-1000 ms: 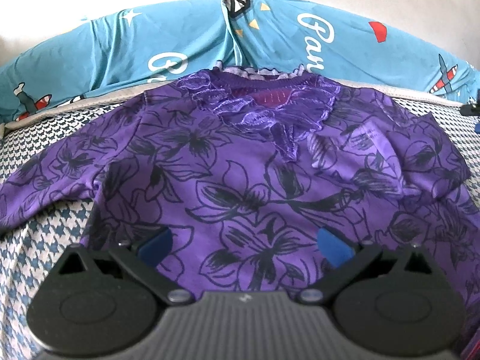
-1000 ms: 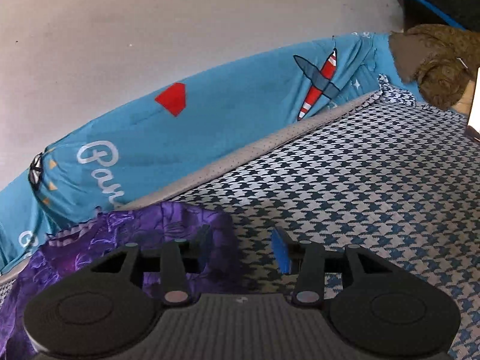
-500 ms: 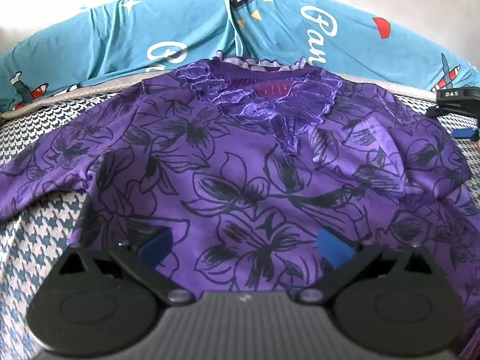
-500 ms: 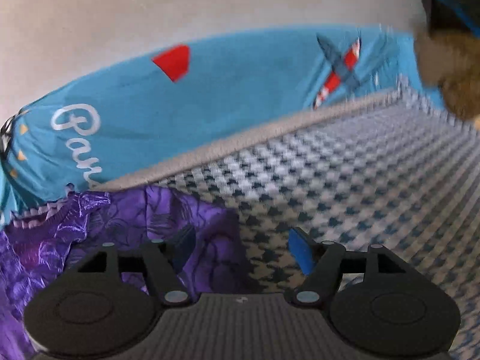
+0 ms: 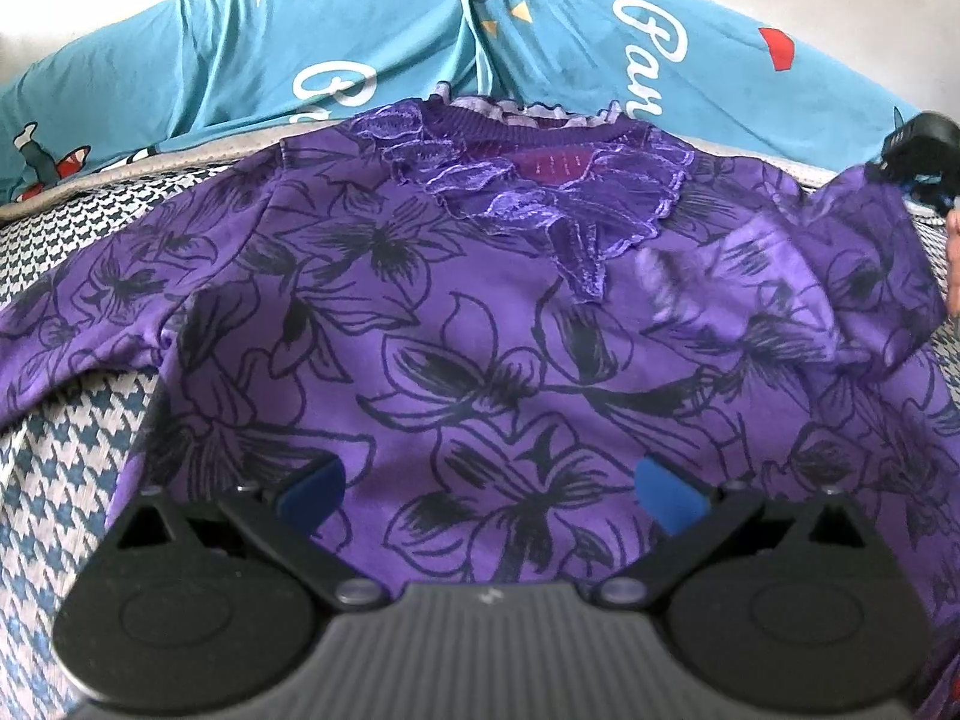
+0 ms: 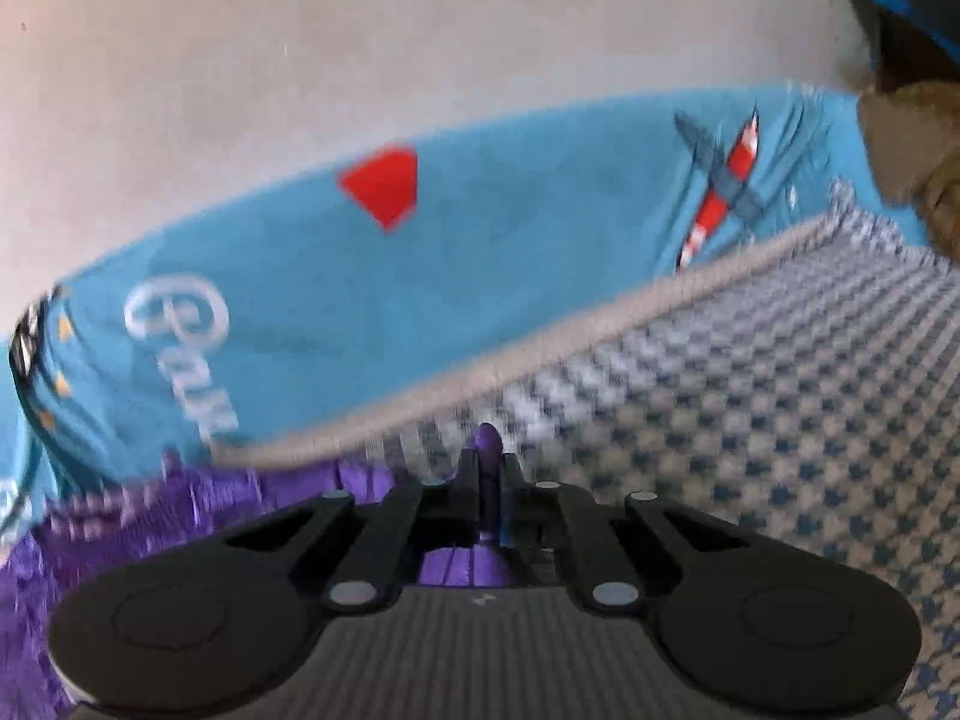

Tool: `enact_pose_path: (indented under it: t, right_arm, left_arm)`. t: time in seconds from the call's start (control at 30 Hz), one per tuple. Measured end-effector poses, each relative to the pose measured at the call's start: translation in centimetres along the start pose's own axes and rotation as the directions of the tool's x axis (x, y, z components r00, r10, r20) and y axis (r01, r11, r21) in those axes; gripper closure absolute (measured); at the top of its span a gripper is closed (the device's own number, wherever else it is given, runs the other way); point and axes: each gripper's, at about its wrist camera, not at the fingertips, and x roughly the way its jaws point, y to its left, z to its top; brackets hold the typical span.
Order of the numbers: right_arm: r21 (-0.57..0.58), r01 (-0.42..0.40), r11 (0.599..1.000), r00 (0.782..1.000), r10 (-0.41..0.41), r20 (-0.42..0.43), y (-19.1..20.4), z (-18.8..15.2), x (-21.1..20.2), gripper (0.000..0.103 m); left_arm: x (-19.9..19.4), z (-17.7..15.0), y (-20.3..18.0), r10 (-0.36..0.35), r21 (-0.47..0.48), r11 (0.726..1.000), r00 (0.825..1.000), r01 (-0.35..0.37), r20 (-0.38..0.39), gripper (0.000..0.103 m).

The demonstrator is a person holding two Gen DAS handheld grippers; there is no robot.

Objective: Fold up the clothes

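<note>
Right tool [image 6: 489,468] has its 2 fingers pressed together on a pinch of purple cloth, a small fold of which pokes out past the tips and shows again in the slot behind them. That cloth belongs to the purple top [image 5: 492,360], a floral-printed garment with black flower outlines and a ruffled neckline [image 5: 540,192]. In the left wrist view the top lies spread front-up on the bed [image 5: 78,468], whose cover is a blue-and-white houndstooth weave. Its collar points toward the far edge, where a teal pillow [image 5: 300,42] with white lettering, a red shape and a small plane print runs along a pale wall [image 6: 300,60].

Left tool [image 5: 486,489] hovers over the lower middle of the top with its 2 blue-padded fingers [image 5: 666,495] spread wide apart and nothing between them. One sleeve [image 5: 66,348] lies out flat to the left of that view. At the right of it, the other shoulder and sleeve are lifted off the bed and bunched up toward the right tool, seen there as a dark shape at the frame edge. The right wrist view is blurred, and a brown bundle [image 6: 918,168] sits at the bed's far corner.
</note>
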Motion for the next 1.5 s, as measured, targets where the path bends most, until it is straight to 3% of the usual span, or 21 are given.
enact_pose_path:
  t: [0.07, 0.17, 0.3, 0.33, 0.5, 0.77, 1.3, 1.5]
  right_arm:
    - [-0.022, 0.058, 0.998, 0.997, -0.057, 0.046, 0.6, 0.2, -0.3, 0.095]
    - [-0.028, 0.12, 0.992, 0.993, -0.12, 0.02, 1.0, 0.2, 0.3, 0.093]
    - [-0.024, 0.143, 0.989, 0.989, -0.142, 0.032, 1.0, 0.4, -0.5, 0.068]
    - [-0.031, 0.131, 0.991, 0.991, -0.129, 0.035, 1.2, 0.4, -0.8, 0.066]
    - [-0.107, 0.072, 0.992, 0.997, -0.071, 0.017, 2.6, -0.1, -1.5, 0.066]
    - [-0.173, 0.038, 0.984, 0.999, -0.042, -0.02, 4.4, -1.4, -1.9, 0.066]
    - [-0.225, -0.004, 0.974, 0.995, -0.018, -0.099, 4.6, -2.3, -2.1, 0.065]
    - [-0.229, -0.057, 0.972, 0.988, 0.022, -0.153, 4.7, -3.2, -3.3, 0.058]
  left_arm:
    - [0.0, 0.1, 0.1, 0.002, -0.004, 1.0, 1.0, -0.002, -0.001, 0.0]
    - [-0.1, 0.2, 0.3, 0.001, -0.014, 1.0, 1.0, -0.001, 0.002, 0.0]
    - [-0.3, 0.3, 0.3, 0.007, -0.013, 1.0, 1.0, -0.007, 0.01, 0.0]
    - [-0.3, 0.4, 0.2, 0.008, -0.012, 1.0, 1.0, -0.008, 0.011, 0.0]
    - [-0.6, 0.4, 0.0, 0.006, -0.008, 1.0, 1.0, -0.006, 0.019, 0.0]
    - [-0.8, 0.3, 0.0, 0.014, -0.006, 1.0, 1.0, -0.014, 0.024, 0.0]
    - [-1.0, 0.5, -0.4, 0.017, 0.002, 1.0, 0.999, -0.017, 0.034, 0.0]
    - [-1.1, 0.6, -0.4, 0.028, 0.005, 1.0, 0.999, -0.028, 0.041, 0.0]
